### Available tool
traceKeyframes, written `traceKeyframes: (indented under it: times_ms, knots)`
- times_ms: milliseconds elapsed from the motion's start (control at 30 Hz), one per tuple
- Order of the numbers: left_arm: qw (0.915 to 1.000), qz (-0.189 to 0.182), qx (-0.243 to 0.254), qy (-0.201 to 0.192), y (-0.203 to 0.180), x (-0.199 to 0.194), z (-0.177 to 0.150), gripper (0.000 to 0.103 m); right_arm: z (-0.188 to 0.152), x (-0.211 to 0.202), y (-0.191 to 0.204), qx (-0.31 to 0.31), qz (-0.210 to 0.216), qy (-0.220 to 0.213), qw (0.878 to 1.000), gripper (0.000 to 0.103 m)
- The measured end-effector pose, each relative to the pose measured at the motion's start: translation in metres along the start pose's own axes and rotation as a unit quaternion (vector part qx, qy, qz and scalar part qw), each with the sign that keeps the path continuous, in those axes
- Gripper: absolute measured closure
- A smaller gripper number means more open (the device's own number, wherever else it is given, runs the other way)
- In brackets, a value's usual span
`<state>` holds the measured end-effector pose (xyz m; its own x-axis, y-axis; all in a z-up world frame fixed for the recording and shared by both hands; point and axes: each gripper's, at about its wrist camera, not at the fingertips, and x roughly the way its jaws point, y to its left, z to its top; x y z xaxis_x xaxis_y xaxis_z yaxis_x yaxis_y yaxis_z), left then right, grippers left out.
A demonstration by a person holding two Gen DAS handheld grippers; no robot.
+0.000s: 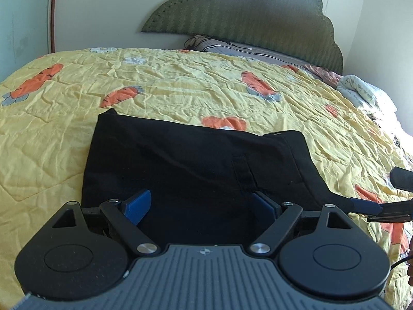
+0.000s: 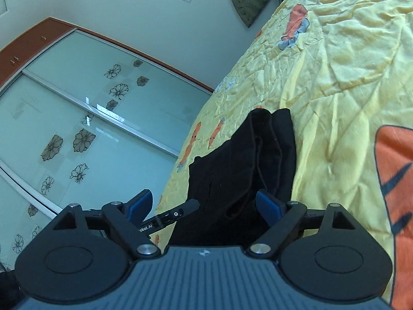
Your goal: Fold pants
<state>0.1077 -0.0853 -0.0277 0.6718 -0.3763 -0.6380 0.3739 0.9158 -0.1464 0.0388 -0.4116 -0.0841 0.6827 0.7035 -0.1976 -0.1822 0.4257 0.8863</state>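
Black pants lie folded into a flat rectangle on a yellow quilt with carrot prints. My left gripper hovers over their near edge, open wide, its blue pads apart above the cloth and pressing nothing. In the right wrist view, which is rolled sideways, the pants show as a layered stack seen from one end. My right gripper is open at that end, with the cloth's edge between the jaws but not pinched. One right gripper finger shows at the pants' right side. A left gripper finger crosses the right wrist view.
A green headboard and pillows stand at the far end of the bed. A rolled white blanket lies at the right. Glass wardrobe doors with flower prints face the bed's far side. Bare quilt surrounds the pants.
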Motion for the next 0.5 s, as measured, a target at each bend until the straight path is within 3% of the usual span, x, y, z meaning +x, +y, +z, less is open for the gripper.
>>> traceKeyframes:
  times_ms: [100, 267, 333, 500]
  knots:
    - [1.0, 0.003, 0.005, -0.005, -0.009, -0.002, -0.001, 0.017, -0.007, -0.001, 0.001, 0.007, -0.011, 0.007, 1.0, 0.015]
    - [0.9974, 0.064, 0.018, -0.028, -0.014, -0.008, 0.001, 0.014, -0.01, 0.013, 0.003, 0.011, -0.006, 0.027, 1.0, 0.015]
    - [0.9965, 0.077, 0.008, -0.032, -0.008, -0.011, 0.003, 0.014, -0.008, 0.022, 0.007, 0.003, -0.03, 0.036, 0.999, 0.015]
    - [0.997, 0.063, -0.04, -0.017, 0.008, -0.01, 0.007, 0.013, 0.002, 0.049, 0.001, 0.001, -0.046, 0.029, 0.999, 0.015]
